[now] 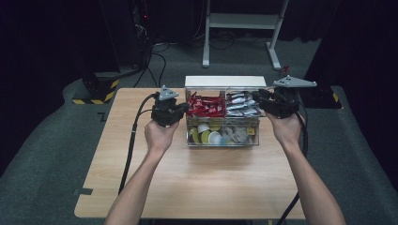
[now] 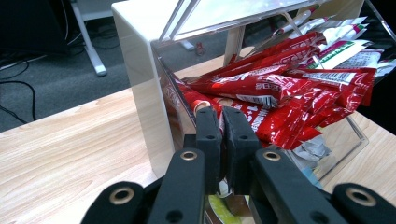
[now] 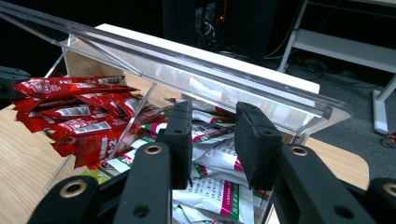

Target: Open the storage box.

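On the wooden bench [image 1: 197, 183], seen from the high view, a clear acrylic box [image 1: 222, 114] sits toward the far edge, and you hold a gripper at each end of it. Your left gripper [image 1: 184, 108] is at the box's left end, beside the red sachets [image 1: 206, 106] in the upper left compartment. Your right gripper [image 1: 261, 98] is at the right end, beside the white sachets [image 1: 241, 105] in the upper right compartment. Small round capsules [image 1: 209, 135] lie in the lower front section. From this height you cannot tell how the fingers stand.

Along your left gripper view, the fingers [image 2: 207, 140] are nearly together, only a thin slit between them, with nothing held. They sit just in front of the box's side wall, and the red sachets [image 2: 280, 93] pile up behind it.

Along your right gripper view, the fingers [image 3: 181, 140] stand apart and empty, under the box's raised clear lid [image 3: 196, 65]. White sachets [image 3: 215, 186] lie beyond them, with red sachets [image 3: 79, 116] to the left past a clear divider.
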`<action>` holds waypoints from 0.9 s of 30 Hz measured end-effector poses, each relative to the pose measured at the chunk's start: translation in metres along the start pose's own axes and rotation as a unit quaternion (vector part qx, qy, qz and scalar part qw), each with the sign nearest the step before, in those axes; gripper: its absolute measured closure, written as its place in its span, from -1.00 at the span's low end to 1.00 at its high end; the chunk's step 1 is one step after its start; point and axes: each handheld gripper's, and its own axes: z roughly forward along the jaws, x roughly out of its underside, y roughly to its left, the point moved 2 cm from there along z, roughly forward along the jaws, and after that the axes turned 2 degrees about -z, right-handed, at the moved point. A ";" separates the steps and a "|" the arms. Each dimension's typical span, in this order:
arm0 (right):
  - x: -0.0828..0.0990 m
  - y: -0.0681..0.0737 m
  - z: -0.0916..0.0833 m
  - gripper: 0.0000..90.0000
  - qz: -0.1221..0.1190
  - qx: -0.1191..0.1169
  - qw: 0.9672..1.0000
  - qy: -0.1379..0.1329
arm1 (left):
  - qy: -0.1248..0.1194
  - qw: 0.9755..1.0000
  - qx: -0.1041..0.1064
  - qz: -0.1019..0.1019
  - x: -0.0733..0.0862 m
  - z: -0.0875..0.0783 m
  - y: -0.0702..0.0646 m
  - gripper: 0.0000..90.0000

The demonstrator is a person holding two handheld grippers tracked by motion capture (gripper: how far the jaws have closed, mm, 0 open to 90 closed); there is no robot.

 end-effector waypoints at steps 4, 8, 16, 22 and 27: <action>0.000 0.000 0.000 0.49 0.000 0.000 1.000 0.000 | -0.007 1.000 0.001 0.003 -0.001 -0.004 -0.001 0.92; 0.000 0.000 0.000 0.49 -0.001 0.000 1.000 0.000 | -0.014 1.000 0.004 0.002 -0.002 -0.010 0.000 0.92; 0.000 0.000 0.000 0.49 -0.002 0.001 1.000 0.000 | -0.020 1.000 0.011 0.008 -0.003 -0.018 0.000 0.92; 0.000 0.000 0.000 0.49 -0.004 0.002 1.000 0.000 | -0.027 0.999 0.017 0.009 -0.003 -0.023 0.000 0.93; 0.000 0.000 0.000 0.49 -0.005 0.003 1.000 0.000 | -0.031 0.999 0.021 0.009 -0.003 -0.027 -0.001 0.93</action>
